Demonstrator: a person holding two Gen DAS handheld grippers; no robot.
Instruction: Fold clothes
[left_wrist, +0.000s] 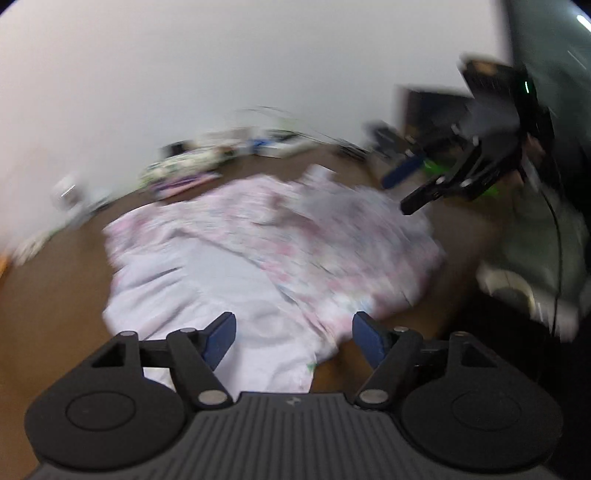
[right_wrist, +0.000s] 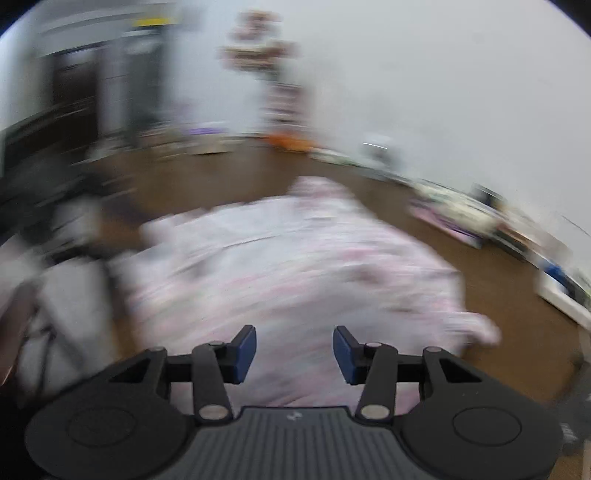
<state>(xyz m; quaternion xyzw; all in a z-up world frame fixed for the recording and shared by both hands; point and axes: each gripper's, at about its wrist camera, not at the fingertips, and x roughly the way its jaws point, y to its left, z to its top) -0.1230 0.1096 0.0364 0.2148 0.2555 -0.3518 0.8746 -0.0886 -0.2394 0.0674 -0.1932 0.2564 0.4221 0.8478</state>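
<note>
The pink-and-white garment (left_wrist: 266, 251) lies partly folded on the brown floor (left_wrist: 55, 295) — more folds remain; the left tool (left_wrist: 293, 338) gapes wide and empty, the right tool (right_wrist: 294, 354) half-open, holding nothing.

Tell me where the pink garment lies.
The pink garment lies spread on the brown floor, centre of both wrist views, ahead of both open grippers.
</note>
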